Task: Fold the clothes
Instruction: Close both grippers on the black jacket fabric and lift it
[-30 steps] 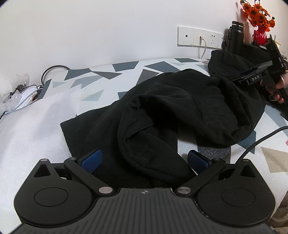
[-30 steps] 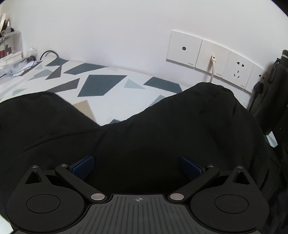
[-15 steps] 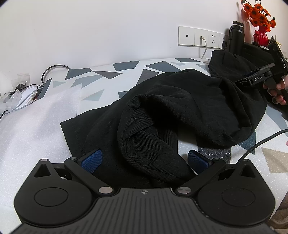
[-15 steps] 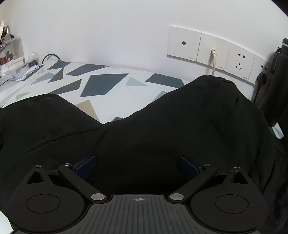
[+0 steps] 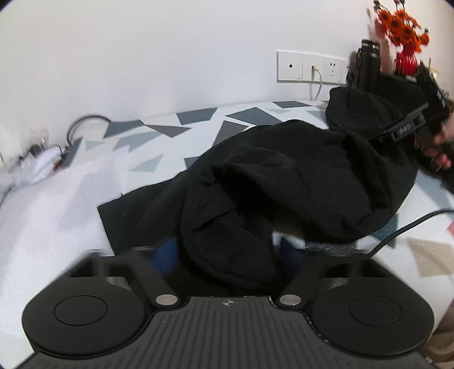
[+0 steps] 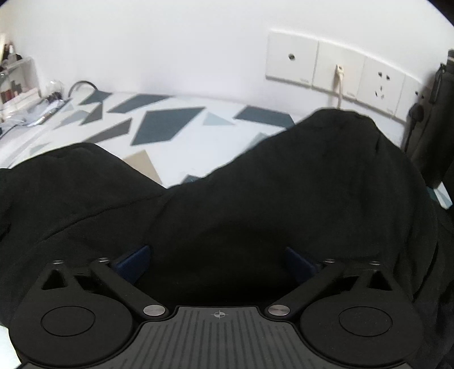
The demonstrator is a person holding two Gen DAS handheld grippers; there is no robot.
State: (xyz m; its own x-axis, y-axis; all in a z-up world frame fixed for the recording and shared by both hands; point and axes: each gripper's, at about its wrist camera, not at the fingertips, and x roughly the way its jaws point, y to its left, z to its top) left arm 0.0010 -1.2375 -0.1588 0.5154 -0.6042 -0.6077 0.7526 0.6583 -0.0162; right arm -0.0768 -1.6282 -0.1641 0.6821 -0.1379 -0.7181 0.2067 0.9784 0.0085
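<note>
Fabric fills the space right ahead of both my grippers. My left gripper [image 5: 227, 251] has its blue pads [image 5: 166, 252] blurred, but they stand apart with a rolled fold of the black garment [image 5: 283, 184] bulging between them; whether either pad presses the cloth I cannot tell, so I read the jaws as spread. My right gripper [image 6: 217, 262] is sharper: its pads [image 6: 133, 262] sit wide, with dark cloth lying between and over the gap, not pinched.

The garment lies crumpled on a bedsheet [image 5: 176, 127] printed with grey and blue triangles. One flat corner reaches toward a white foam sheet [image 5: 42, 215] at the left, and the bulk mounds up toward the right. A black cable [image 5: 408, 224] crosses the sheet just beside the heap.

Further on in the left view, a hand [image 5: 438, 147] holds the right gripper's handle at the heap's far end. Beyond stands a white wall with a row of sockets [image 6: 337, 68], one with a plug in it. A black bottle [image 5: 367, 65] and orange flowers [image 5: 400, 22] stand at the far right.
</note>
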